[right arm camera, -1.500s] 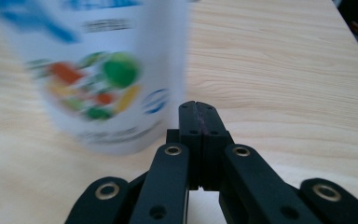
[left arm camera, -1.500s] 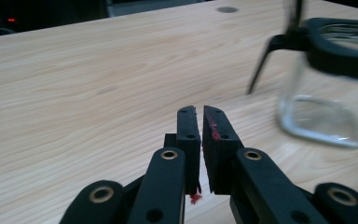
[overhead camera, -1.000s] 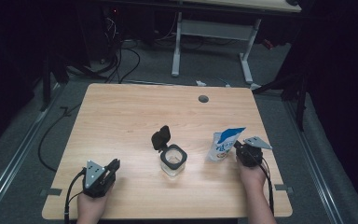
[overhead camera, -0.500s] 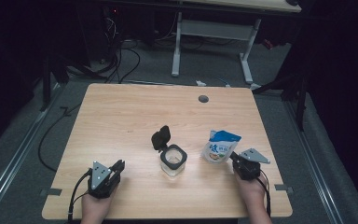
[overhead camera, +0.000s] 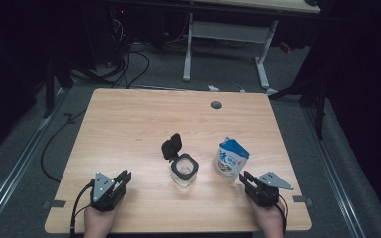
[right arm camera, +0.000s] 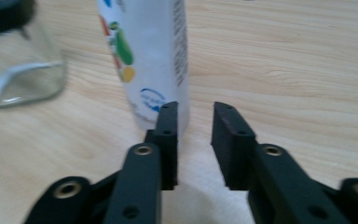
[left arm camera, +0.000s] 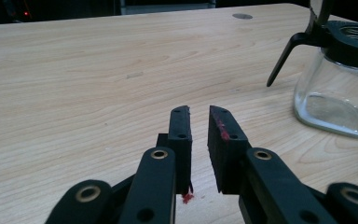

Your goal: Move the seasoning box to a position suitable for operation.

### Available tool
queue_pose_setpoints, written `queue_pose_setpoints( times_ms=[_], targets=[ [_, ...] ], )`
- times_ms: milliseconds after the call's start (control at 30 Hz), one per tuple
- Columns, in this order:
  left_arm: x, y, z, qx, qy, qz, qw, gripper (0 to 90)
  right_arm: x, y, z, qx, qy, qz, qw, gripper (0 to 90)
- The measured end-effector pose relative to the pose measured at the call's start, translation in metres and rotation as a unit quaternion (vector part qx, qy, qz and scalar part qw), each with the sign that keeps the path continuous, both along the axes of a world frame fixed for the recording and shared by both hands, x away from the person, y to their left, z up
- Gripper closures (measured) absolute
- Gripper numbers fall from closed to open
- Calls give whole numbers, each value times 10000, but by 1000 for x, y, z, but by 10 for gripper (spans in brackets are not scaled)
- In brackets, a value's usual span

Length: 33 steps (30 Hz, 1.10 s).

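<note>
Right gripper: yours stands empty, jaws slightly parted.
Pouch: upright white-and-blue printed pouch just ahead of it, apart.
Jar: square clear glass jar, black lid flipped open, mid-table beside the pouch.
Left gripper: empty, narrow gap, farther off.
Contents: probably none; blurred.

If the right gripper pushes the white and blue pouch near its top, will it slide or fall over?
The pouch stands upright, tall on a narrow base, so a high push would probably tip it, perhaps toward the glass jar beside it. Its top looks creased, so the walls are likely soft and may dent. The printed surface looks smooth, possibly slippery for the right gripper.
</note>
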<state>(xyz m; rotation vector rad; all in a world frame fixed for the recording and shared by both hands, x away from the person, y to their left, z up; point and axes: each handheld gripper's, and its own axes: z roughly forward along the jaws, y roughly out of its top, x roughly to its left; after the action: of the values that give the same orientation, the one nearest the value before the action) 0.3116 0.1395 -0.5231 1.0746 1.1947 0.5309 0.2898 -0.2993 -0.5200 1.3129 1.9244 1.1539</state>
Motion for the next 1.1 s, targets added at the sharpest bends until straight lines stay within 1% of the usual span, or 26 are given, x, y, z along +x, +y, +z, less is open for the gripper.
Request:
queue_pose_setpoints(
  times_ms=[33, 133, 200, 233, 300, 367, 400, 467, 533, 567, 600, 667, 700, 767, 800, 900, 1000, 1100],
  targets=[
    [0, 0, 0, 1, 11, -1, 10000, 789, -3, -2, 1, 49, -14, 94, 9999, 661],
    [1, 0, -2, -16, 32, 0, 10000, 783, -4, 1, 6, 55, -133, 287, 9995, 572],
    [1, -1, -3, 25, 49, -25, 10000, 782, 2, 3, 11, 105, -177, 390, 9990, 507],
    [1, -2, -3, 29, 51, -28, 10000, 781, 6, 4, 13, 172, -183, 457, 9986, 498],
    [1, -3, -3, 22, 37, -30, 10000, 779, 15, 6, 14, 152, -188, 509, 9984, 518],
    [1, -2, -3, 19, 34, -24, 10000, 779, 23, 6, 13, 245, -204, 598, 9977, 541],
    [1, -1, -3, -2, 39, 0, 10000, 779, 25, 5, 11, 283, -213, 638, 9973, 572],
    [2, 2, -3, -4, 65, 19, 10000, 778, 25, 6, 10, 242, -332, 682, 9968, 646],
    [2, 3, -4, -37, 81, 44, 10000, 778, 23, 9, 10, 140, -480, 697, 9963, 676],
    [2, 4, -5, -32, 89, 49, 9999, 778, 22, 10, 11, 129, -531, 707, 9960, 688],
    [2, 4, -4, -33, 89, 51, 9999, 778, 22, 10, 11, 127, -572, 730, 9956, 688],
    [2, 3, -4, -22, 73, 38, 10000, 778, 21, 11, 13, 164, -636, 734, 9951, 649],
    [1, 3, -4, -24, 66, 35, 10000, 778, 22, 11, 14, 181, -597, 712, 9955, 630],
    [1, 3, -3, -28, 47, 32, 10000, 776, 24, 12, 14, 122, -591, 718, 9956, 634],
    [1, 3, -2, -62, 44, 41, 10000, 776, 25, 13, 14, 125, -574, 722, 9957, 654],
    [1, 4, -1, -48, 28, 53, 10000, 776, 26, 14, 15, 83, -568, 737, 9956, 721],
    [1, 5, -1, -64, 34, 66, 10000, 776, 27, 13, 15, 157, -565, 752, 9954, 783],
    [1, 5, -2, -64, 32, 61, 10000, 777, 28, 13, 14, 167, -579, 782, 9951, 807]
  ],
)
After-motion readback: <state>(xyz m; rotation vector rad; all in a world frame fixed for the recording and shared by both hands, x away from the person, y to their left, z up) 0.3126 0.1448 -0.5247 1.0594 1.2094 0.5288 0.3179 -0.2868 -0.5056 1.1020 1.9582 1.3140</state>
